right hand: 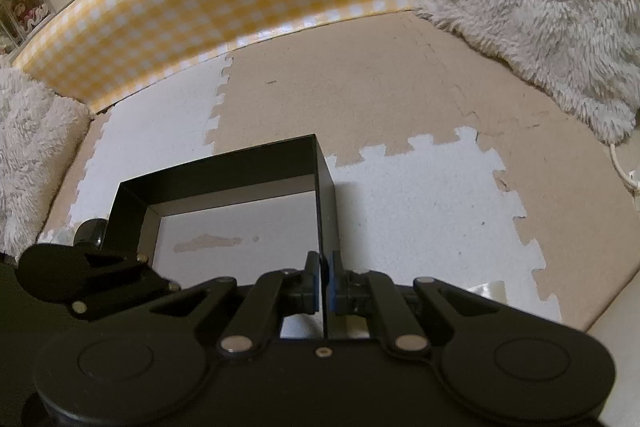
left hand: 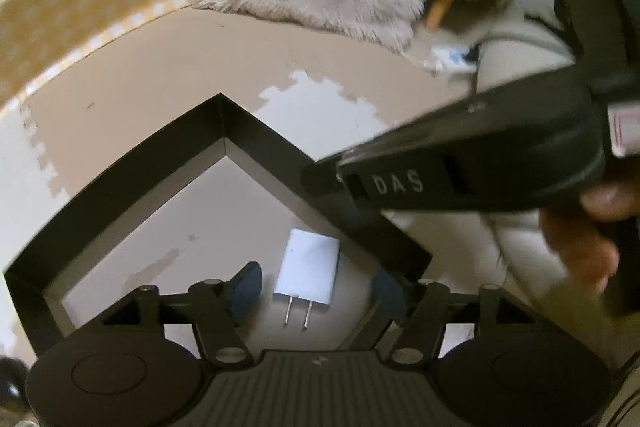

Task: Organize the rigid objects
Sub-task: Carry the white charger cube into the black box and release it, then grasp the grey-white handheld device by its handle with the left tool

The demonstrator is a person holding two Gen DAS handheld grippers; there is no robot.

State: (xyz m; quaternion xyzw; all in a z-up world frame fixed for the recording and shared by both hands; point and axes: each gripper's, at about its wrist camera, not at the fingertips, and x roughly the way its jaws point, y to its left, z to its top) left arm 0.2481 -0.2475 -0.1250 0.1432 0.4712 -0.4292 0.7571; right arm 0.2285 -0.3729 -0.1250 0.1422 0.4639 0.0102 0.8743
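White charger (left hand: 307,269) is seen flat on the floor of the black box (left hand: 224,115), prongs toward the camera, long axis running between the widely parted fingers of the empty left gripper (left hand: 316,287), clearly the nearer; right gripper (right hand: 323,281) is clamped on the box wall.

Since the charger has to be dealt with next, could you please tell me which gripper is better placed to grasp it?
Probably the left. The left gripper has its jaws open on either side of the white charger lying in the black box. The right gripper is shut on the box wall, steadying it.
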